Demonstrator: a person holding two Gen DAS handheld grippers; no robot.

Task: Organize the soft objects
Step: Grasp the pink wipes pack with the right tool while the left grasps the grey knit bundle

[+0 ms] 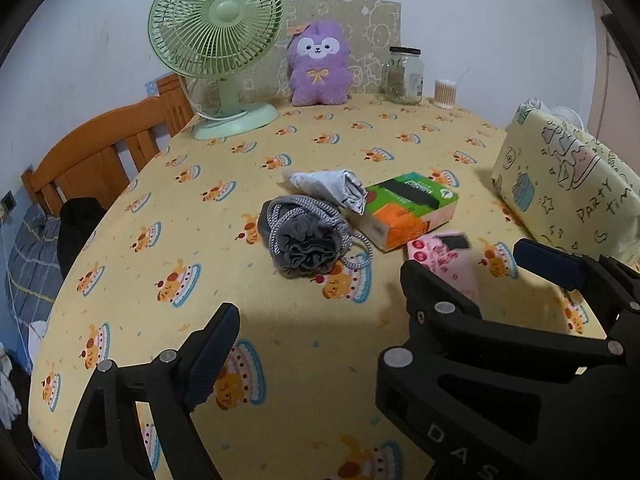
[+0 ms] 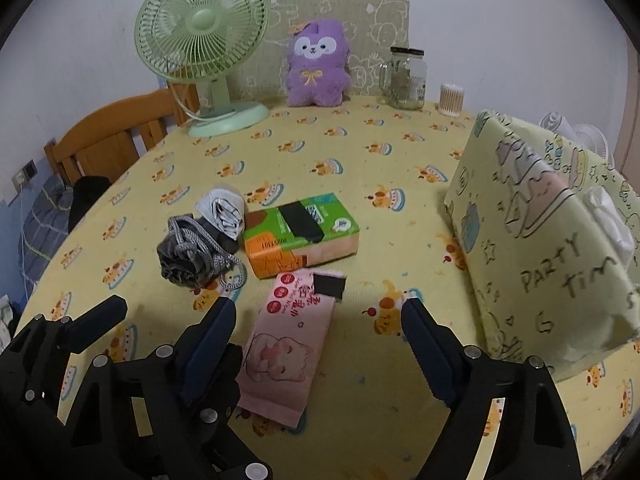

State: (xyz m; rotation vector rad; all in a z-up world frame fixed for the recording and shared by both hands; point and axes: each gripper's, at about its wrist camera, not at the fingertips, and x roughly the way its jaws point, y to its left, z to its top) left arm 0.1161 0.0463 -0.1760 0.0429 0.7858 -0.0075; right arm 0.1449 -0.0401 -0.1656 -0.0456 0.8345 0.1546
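Right wrist view: right gripper [image 2: 320, 340] released astride the pink wipes pack [image 2: 286, 344], presumably for grasping; left gripper [image 1: 316, 320] likewise released over the surface [image 1: 320, 148].

The yellow storage bag [image 2: 548, 248] reads "PARTY TIM"; the hand-held gripper [image 1: 316, 312] "DAS".

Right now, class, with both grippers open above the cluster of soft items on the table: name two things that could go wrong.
1. The pink wipes pack lies between the right gripper fingers, but its far end nearly touches the green tissue pack; a grab could nudge that.
2. The grey pouch trails a looped cord and leans against the folded white cloth; lifting it may drag the cloth.
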